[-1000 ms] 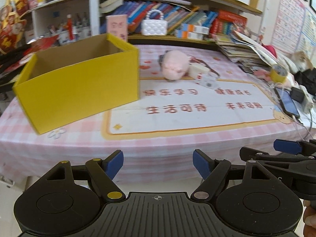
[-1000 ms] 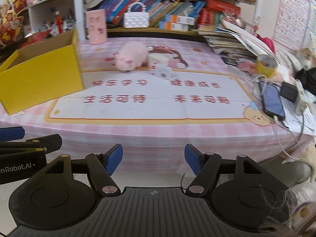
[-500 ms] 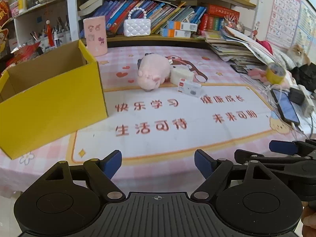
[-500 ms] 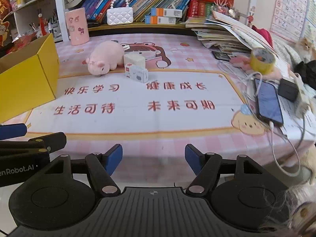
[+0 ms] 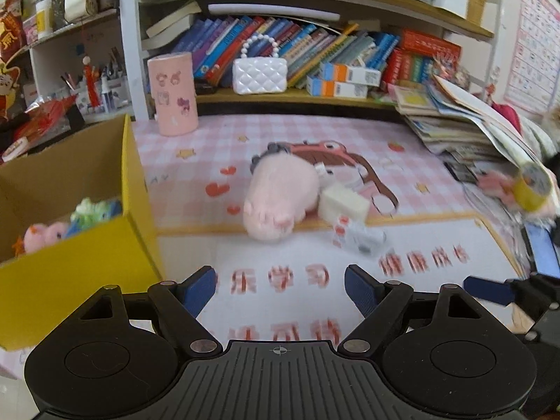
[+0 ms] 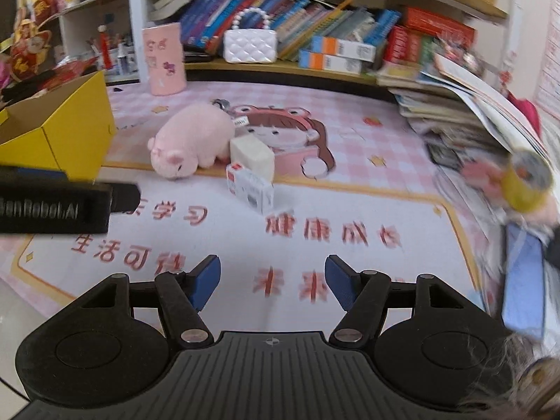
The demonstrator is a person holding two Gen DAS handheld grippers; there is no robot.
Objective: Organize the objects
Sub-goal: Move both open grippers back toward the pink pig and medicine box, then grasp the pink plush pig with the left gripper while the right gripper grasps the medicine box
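Both my grippers have come in over the mat since a second ago; the pig [image 5: 280, 203] now sits mid-frame, with the white block [image 5: 344, 203] touching its right side and a small carton [image 5: 357, 236] just below. The left gripper [image 5: 280, 285] and right gripper [image 6: 273, 281] gape wide, holding nothing. The box [image 5: 136, 210] at left already holds toys, so I judge the pig goes next.

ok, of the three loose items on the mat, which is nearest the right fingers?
The small red-and-white printed carton: it lies in front of the plain cream block and the pink plush pig.
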